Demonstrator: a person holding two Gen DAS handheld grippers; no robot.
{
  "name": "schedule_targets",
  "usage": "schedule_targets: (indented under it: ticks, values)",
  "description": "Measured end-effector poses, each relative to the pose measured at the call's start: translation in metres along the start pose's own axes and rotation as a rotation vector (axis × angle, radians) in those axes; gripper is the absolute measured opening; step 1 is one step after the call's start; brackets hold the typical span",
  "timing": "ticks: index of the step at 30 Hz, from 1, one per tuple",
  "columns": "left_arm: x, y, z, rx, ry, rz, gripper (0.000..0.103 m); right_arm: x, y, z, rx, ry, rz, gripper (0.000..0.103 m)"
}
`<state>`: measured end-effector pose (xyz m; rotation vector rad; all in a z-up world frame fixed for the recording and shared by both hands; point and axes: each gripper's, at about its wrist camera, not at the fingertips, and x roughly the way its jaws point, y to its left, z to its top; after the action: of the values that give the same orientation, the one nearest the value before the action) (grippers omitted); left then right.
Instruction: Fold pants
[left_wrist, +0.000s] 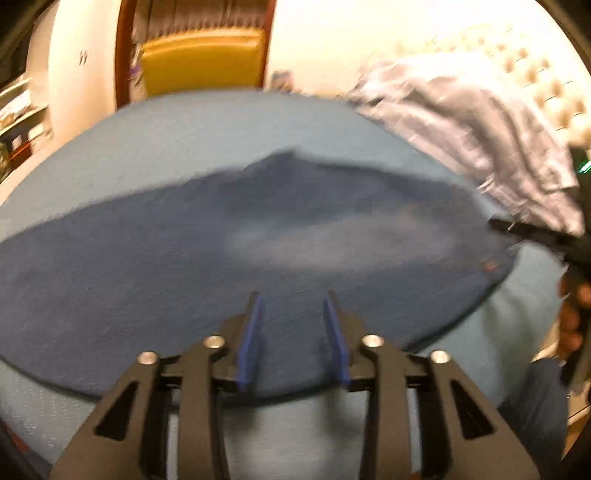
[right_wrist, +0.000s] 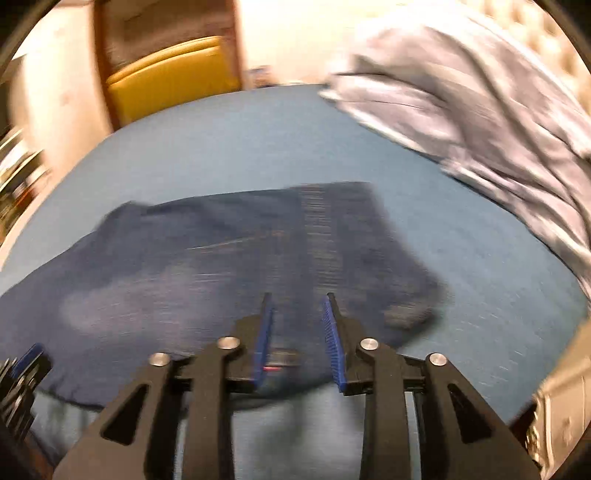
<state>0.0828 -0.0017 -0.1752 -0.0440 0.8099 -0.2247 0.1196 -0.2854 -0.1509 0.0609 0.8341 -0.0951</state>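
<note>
Dark blue jeans (left_wrist: 258, 251) lie flat and lengthwise across a light blue bed sheet (left_wrist: 221, 125). My left gripper (left_wrist: 293, 299) is open and empty, its blue pads hovering over the near edge of the jeans. My right gripper (right_wrist: 297, 299) is open and empty above the jeans' waist end (right_wrist: 332, 240) near the bed's front edge. The right gripper also shows at the right edge of the left wrist view (left_wrist: 532, 236), by the jeans' end. Both views are motion-blurred.
A crumpled pale grey-lilac blanket (left_wrist: 480, 140) lies on the bed at the back right (right_wrist: 480, 96). A yellow chair (left_wrist: 203, 62) with a wooden frame stands beyond the bed. A tufted headboard (left_wrist: 546, 85) is at the far right.
</note>
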Motion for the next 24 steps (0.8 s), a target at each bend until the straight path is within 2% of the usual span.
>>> schedule_targets:
  ticks: [1, 2, 3, 4, 5, 6, 8, 10, 11, 12, 14, 16, 19, 21, 22, 24]
  values:
    - [0.009, 0.013, -0.004, -0.015, 0.052, 0.011, 0.040, 0.007, 0.008, 0.000, -0.031, 0.013, -0.010, 0.056]
    - [0.008, 0.029, -0.009, -0.039, 0.048, -0.019, 0.031, 0.014, 0.012, -0.001, -0.055, 0.030, -0.034, 0.057]
    - [0.002, 0.040, -0.008, -0.042, 0.030, -0.007, 0.033, 0.024, 0.013, -0.003, -0.077, 0.056, -0.072, 0.057]
    - [-0.002, 0.048, -0.007, -0.033, 0.026, 0.046, 0.041, 0.029, 0.009, -0.005, -0.083, 0.076, -0.099, 0.057]
    - [-0.005, 0.059, -0.002, -0.028, 0.012, 0.078, 0.042, 0.036, 0.004, -0.008, -0.089, 0.108, -0.126, 0.063]
    - [-0.006, 0.069, 0.006, -0.035, -0.008, 0.067, 0.043, 0.046, -0.003, -0.012, -0.094, 0.154, -0.144, 0.068]
    - [0.003, 0.084, 0.039, -0.032, -0.005, 0.050, 0.042, 0.049, -0.017, -0.014, -0.047, 0.148, -0.125, 0.078]
    - [0.018, 0.086, 0.076, -0.006, -0.003, 0.033, 0.040, 0.045, -0.019, -0.010, -0.045, 0.163, -0.133, 0.078]
    - [0.032, 0.081, 0.102, 0.025, -0.016, 0.030, 0.034, 0.040, -0.017, -0.005, -0.054, 0.150, -0.142, 0.075]
    - [0.043, 0.078, 0.117, 0.041, -0.012, 0.010, 0.033, 0.035, -0.012, 0.001, -0.059, 0.125, -0.136, 0.075]
    - [0.075, 0.069, 0.148, 0.054, 0.017, -0.060, 0.018, 0.026, -0.002, 0.022, -0.095, 0.061, -0.102, 0.075]
    - [0.105, 0.060, 0.167, 0.054, 0.067, -0.142, 0.015, 0.033, 0.009, 0.047, -0.147, 0.036, -0.057, 0.075]
    - [0.141, 0.051, 0.174, 0.093, 0.125, -0.133, 0.012, 0.062, 0.019, 0.083, -0.202, 0.035, 0.018, 0.075]
    - [0.160, 0.061, 0.173, 0.074, 0.163, -0.110, 0.012, 0.097, 0.022, 0.104, -0.240, 0.081, 0.061, 0.074]
    - [0.163, 0.067, 0.171, 0.074, 0.165, -0.096, 0.012, 0.111, 0.023, 0.108, -0.241, 0.107, 0.065, 0.074]
    - [0.163, 0.084, 0.170, 0.074, 0.157, -0.066, 0.014, 0.137, 0.014, 0.115, -0.241, 0.153, 0.026, 0.067]
